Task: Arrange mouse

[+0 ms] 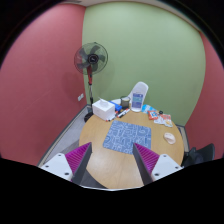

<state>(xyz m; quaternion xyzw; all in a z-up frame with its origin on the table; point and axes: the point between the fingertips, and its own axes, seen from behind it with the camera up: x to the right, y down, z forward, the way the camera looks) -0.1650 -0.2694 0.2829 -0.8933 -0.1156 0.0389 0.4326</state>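
Note:
A blue patterned mouse pad (124, 135) lies in the middle of a round wooden table (110, 170), just ahead of my fingers. A small pale rounded thing (168, 138), possibly the mouse, sits near the table's right edge, beyond my right finger. My gripper (112, 163) is open and empty, raised above the near part of the table. Its magenta pads (80, 158) stand wide apart, with bare wood between them.
A black standing fan (92, 60) stands behind the table against the pink wall. At the table's far side are a white box (103, 107), a white jug (139, 96) and small packets (160, 118). A dark chair (200, 155) stands at the right.

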